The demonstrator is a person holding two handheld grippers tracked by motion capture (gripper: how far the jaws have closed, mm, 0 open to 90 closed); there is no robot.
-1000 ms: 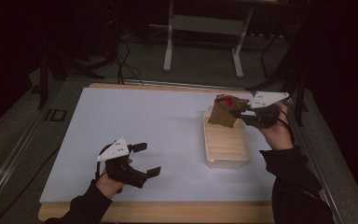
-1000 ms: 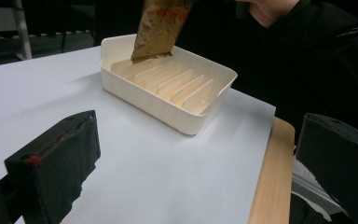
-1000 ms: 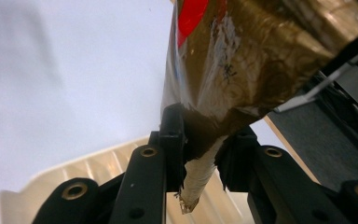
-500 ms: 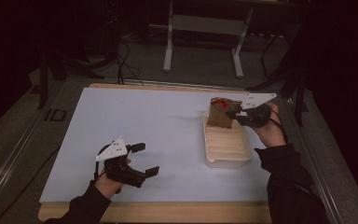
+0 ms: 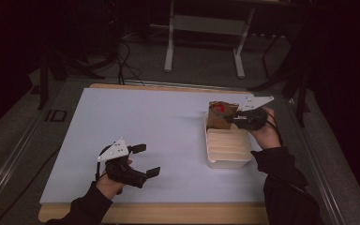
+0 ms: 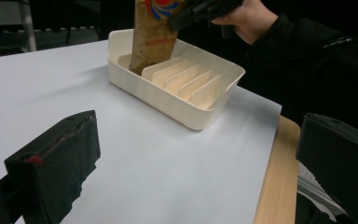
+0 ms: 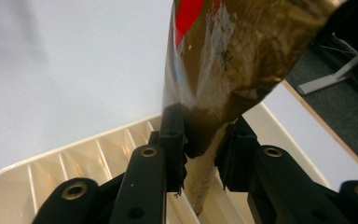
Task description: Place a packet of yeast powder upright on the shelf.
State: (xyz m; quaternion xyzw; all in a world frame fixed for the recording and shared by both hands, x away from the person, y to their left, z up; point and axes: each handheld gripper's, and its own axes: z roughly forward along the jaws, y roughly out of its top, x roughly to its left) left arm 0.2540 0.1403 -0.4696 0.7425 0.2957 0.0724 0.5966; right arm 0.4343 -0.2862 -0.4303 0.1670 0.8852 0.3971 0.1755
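Note:
A cream slotted tray (image 5: 227, 160) (image 6: 193, 119) (image 7: 51, 168) lies on the right half of the white table. A brown-gold packet with a red mark (image 5: 219, 115) (image 6: 154, 32) (image 7: 233, 60) stands upright with its lower end down in the tray's far slot. My right gripper (image 5: 231, 120) (image 7: 201, 144) is shut on the packet, pinching it from the right side, above the tray's far end. My left gripper (image 5: 143, 161) (image 6: 191, 154) hovers open over the table's near left part, nothing between its jaws, well apart from the tray.
The white table top (image 5: 145, 126) rests on a wooden board whose edge (image 5: 168, 213) shows at the front. Dark floor, cables and a metal stand (image 5: 201, 42) lie beyond the far edge. The tray's other slots hold nothing.
My right gripper has moved the packet toward the far end of the tray and lowered it into the far slot. The left gripper has stayed still.

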